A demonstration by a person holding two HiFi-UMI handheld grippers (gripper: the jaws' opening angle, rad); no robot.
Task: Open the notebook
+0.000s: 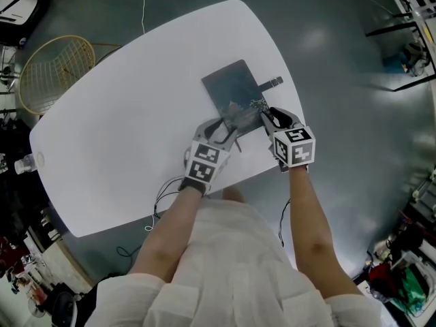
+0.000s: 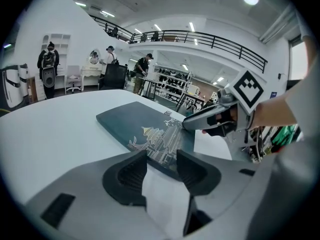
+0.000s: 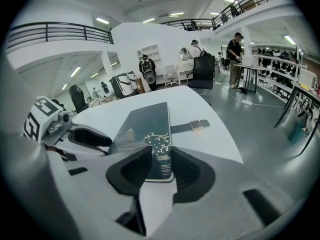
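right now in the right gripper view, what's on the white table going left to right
left gripper with its square-marker cube → dark flat notebook with a gold drawing → dark strap with a metal clasp

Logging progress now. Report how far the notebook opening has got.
Done: the strap lies loose beside the notebook. In hand: left gripper and right gripper both straddle its near edge, jaws apart. To do: it is still shut flat on the table; the cover needs lifting.
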